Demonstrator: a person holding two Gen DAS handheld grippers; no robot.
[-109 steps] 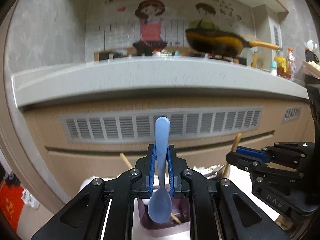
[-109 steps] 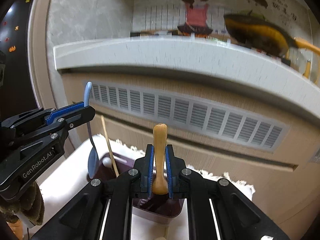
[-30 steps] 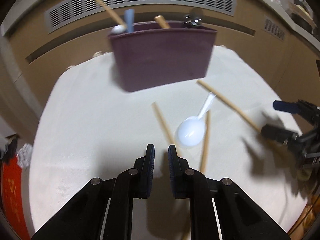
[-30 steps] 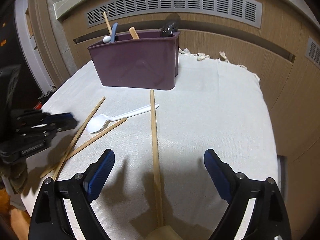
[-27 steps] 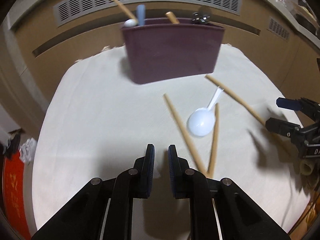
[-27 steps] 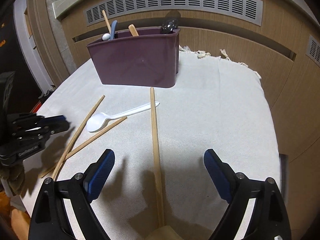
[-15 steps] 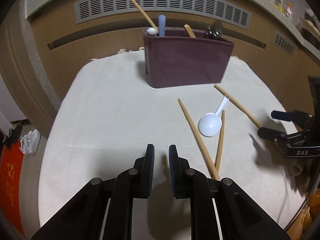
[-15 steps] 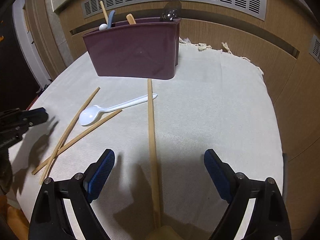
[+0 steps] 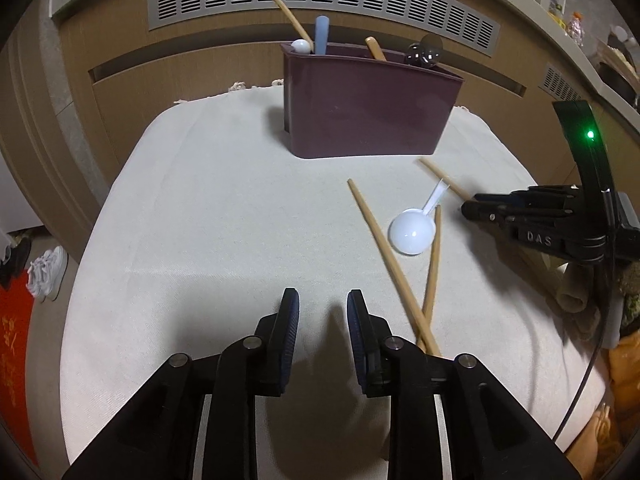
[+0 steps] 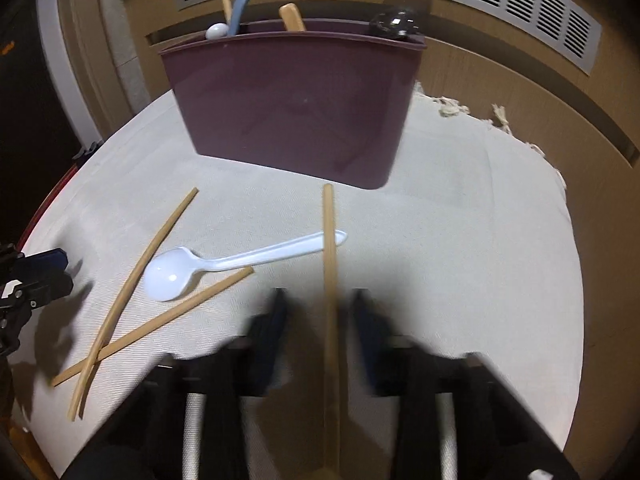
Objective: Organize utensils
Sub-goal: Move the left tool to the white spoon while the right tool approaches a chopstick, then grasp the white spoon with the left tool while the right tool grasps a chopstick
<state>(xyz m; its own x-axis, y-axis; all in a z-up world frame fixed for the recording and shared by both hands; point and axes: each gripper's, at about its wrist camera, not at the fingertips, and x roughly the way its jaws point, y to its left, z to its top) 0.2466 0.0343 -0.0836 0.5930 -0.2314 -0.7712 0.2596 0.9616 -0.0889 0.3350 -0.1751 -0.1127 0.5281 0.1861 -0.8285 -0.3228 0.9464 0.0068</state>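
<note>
Nearest the right-wrist camera, the right gripper (image 10: 320,320) straddled a single chopstick (image 10: 330,280), one finger either side and a gap left on both; motion blur made it hard to say whether the pads touched the wood, but they looked short of it. That chopstick ran straight toward the purple caddy (image 10: 296,120), its far tip just in front of the caddy's base. The step in hand seemed to be picking up this stick.

The left gripper (image 9: 320,312) hung over bare tablecloth (image 9: 200,220) well in front of the caddy, its fingers narrowly parted and holding nothing.

In front of the caddy and to its left lay a white plastic spoon (image 10: 224,266), its handle end under the single chopstick, and beside it two crossed chopsticks (image 10: 132,312).

Inside the caddy stood a blue spoon (image 10: 240,10) and a wooden spoon (image 10: 292,18).

Next, the right fingers would need to pinch the stick, lift it clear of the spoon handle, then tip it upright above the caddy.
</note>
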